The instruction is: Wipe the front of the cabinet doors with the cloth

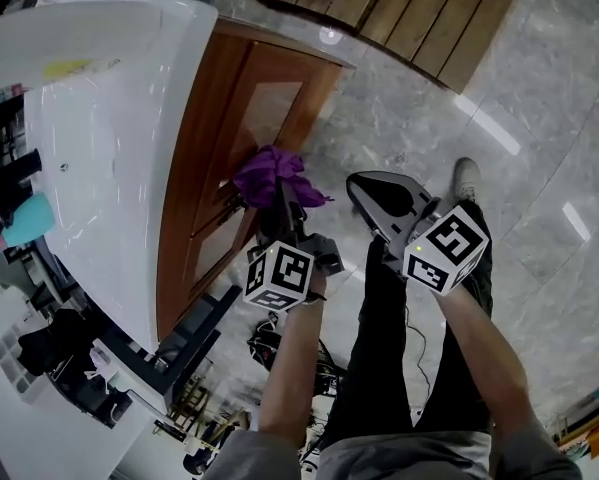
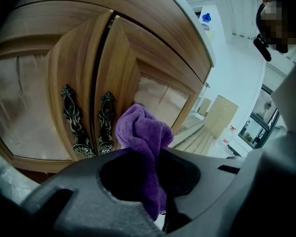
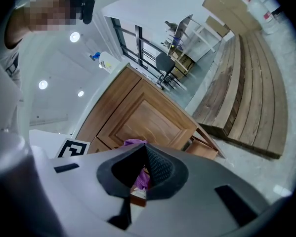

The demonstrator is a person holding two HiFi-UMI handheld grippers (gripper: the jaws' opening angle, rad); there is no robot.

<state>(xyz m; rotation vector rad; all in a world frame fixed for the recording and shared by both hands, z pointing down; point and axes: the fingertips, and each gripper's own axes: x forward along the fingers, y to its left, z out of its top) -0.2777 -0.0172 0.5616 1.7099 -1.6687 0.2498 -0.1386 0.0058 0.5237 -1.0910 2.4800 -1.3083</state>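
A purple cloth [image 1: 272, 175] is bunched in my left gripper [image 1: 280, 196], which is shut on it. The cloth sits at the brown wooden cabinet doors [image 1: 229, 138], close to the seam where they meet. In the left gripper view the cloth [image 2: 143, 132] stands up from between the jaws of the left gripper [image 2: 148, 154], just right of two ornate metal handles [image 2: 106, 124]. Whether it touches the wood I cannot tell. My right gripper [image 1: 364, 192] hangs to the right, off the doors, shut and holding nothing. In the right gripper view the right gripper [image 3: 145, 149] points at the cabinet [image 3: 143, 115].
A white countertop [image 1: 109, 118] runs above the doors, with bottles and clutter at its left end [image 1: 24, 218]. A slatted wooden platform [image 1: 399, 8] lies on the grey marble floor [image 1: 539, 168] beyond the cabinet. The person's legs and a shoe [image 1: 466, 178] are below the grippers.
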